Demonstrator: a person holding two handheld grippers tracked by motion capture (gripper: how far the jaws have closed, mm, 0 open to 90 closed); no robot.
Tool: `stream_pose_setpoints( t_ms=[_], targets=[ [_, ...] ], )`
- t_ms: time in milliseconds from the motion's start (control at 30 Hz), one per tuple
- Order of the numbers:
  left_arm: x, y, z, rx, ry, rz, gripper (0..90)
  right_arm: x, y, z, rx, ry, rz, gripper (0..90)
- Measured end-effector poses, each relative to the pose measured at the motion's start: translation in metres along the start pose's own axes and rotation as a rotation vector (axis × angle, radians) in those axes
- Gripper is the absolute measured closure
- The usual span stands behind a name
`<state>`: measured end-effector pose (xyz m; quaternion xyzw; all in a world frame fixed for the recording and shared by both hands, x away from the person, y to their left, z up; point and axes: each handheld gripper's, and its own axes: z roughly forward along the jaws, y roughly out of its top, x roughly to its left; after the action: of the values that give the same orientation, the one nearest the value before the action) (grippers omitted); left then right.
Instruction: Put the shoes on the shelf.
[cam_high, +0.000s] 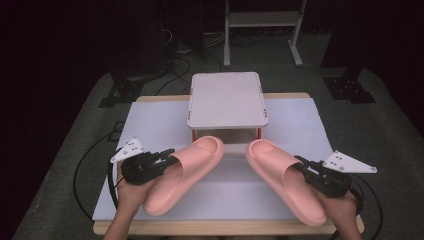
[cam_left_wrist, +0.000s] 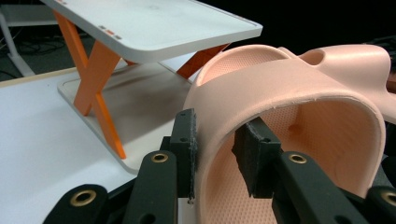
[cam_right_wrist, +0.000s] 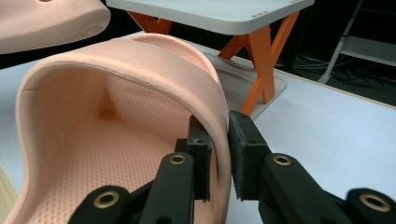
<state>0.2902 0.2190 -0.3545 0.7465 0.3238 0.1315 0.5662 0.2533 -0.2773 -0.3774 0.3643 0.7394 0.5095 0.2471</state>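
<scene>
Slippers, pink, one per gripper: left gripper (cam_high: 167, 161) fingers clamp the left slipper (cam_high: 185, 172) by its strap at lower left; right gripper (cam_high: 304, 165) likewise pinches the right slipper (cam_high: 285, 177), probably for placing on the white rack (cam_high: 227, 100) at bench (cam_high: 150, 120) centre.

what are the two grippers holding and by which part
Each holds a pink slipper by the side of its strap: left gripper the left slipper, right gripper the right slipper.
</scene>
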Motion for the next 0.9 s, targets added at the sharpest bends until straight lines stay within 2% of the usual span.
stream_pose_setpoints(
  t_ms=[567, 900],
  targets=[
    [-0.004, 0.029, 0.004, 0.003, -0.007, 0.037, 69.8, 0.001, 0.026, -0.009, -0.041, -0.005, -0.014, 78.9],
    [0.003, 0.042, 0.004, -0.016, -0.013, 0.014, 69.8, -0.003, 0.043, -0.008, -0.054, -0.018, -0.016, 78.9]
  ],
)
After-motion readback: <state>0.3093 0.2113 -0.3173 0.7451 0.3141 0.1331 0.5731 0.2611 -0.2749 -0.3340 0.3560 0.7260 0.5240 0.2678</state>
